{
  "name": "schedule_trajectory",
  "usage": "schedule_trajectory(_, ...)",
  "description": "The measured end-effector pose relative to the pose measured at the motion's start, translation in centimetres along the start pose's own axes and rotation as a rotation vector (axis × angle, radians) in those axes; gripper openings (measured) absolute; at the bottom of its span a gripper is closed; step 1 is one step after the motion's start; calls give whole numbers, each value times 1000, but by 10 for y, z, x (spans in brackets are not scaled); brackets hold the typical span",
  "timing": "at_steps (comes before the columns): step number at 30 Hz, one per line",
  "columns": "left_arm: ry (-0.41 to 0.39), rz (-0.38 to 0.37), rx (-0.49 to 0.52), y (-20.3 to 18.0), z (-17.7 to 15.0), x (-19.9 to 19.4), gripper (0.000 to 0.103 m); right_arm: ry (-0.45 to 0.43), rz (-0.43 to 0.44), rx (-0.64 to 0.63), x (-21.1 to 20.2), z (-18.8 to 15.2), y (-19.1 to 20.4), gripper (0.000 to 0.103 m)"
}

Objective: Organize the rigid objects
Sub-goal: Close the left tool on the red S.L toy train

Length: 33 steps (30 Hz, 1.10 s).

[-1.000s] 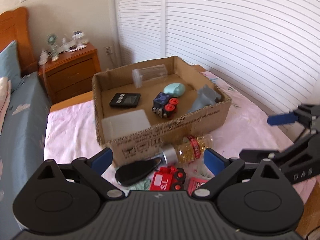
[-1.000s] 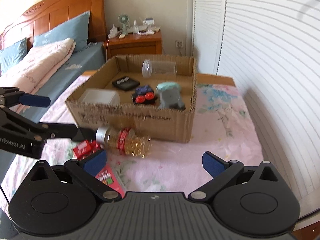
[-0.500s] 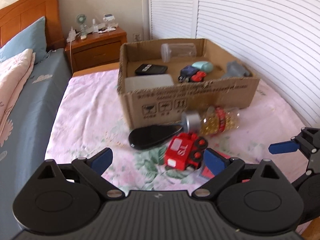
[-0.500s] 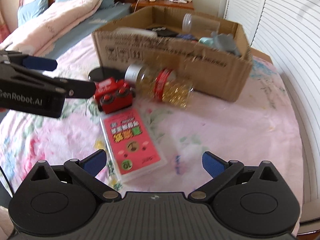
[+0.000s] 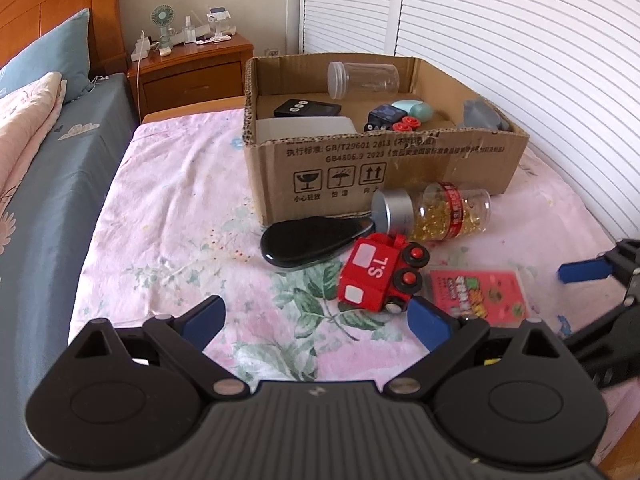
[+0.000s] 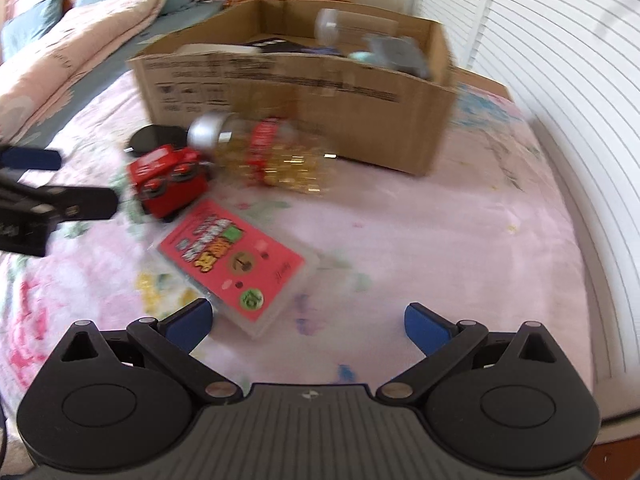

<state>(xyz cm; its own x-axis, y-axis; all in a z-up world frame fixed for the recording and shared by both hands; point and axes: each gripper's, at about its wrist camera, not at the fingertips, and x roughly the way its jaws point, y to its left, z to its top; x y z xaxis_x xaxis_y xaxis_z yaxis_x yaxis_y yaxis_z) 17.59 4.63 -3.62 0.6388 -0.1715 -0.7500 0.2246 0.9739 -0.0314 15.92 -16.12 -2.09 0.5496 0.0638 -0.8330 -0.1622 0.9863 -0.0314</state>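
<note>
Both grippers have pulled back and dipped; left gripper [image 5: 316, 316] and right gripper [image 6: 306, 322] gape wide, empty. Train [image 5: 380, 276], jar [image 5: 436, 212], black case [image 5: 308, 240] and card box [image 6: 236, 260] lie outside the carton [image 5: 384, 164]. Risk: the jar rolls if nudged. Only the left view shows the carton's contents sharply; the right is blurred.

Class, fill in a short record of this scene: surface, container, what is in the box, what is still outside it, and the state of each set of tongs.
Surface: floral bedsheet
Container: cardboard box, open top
In box: clear jar, black remote, blue toy
Outside box: capsule bottle, red truck, black case, pink card box
Left tongs: open, empty
Right tongs: open, empty
</note>
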Motion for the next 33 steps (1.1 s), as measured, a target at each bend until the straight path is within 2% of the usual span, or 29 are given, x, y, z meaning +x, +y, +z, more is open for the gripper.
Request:
schedule_trajectory(3, 1, 13, -6, 4, -2, 0, 97, 9, -33, 45, 0, 1, -13, 103)
schedule_trajectory(6, 4, 14, -16, 10, -5, 1, 97, 19, -43, 35, -3, 2, -11, 103)
schedule_trajectory(11, 13, -5, -28, 16, -6, 1, 97, 15, 43, -2, -1, 9, 12, 103)
schedule_trajectory(20, -17, -16, -54, 28, -7, -11, 97, -13, 1, -40, 19, 33, 51, 103)
schedule_trajectory(25, -9, -32, -56, 26, -6, -8, 97, -16, -2, 10, 27, 39, 42, 103)
schedule_trajectory(33, 6, -68, 3, 8, 0, 3, 97, -26, -57, 92, 22, 26, -1, 103)
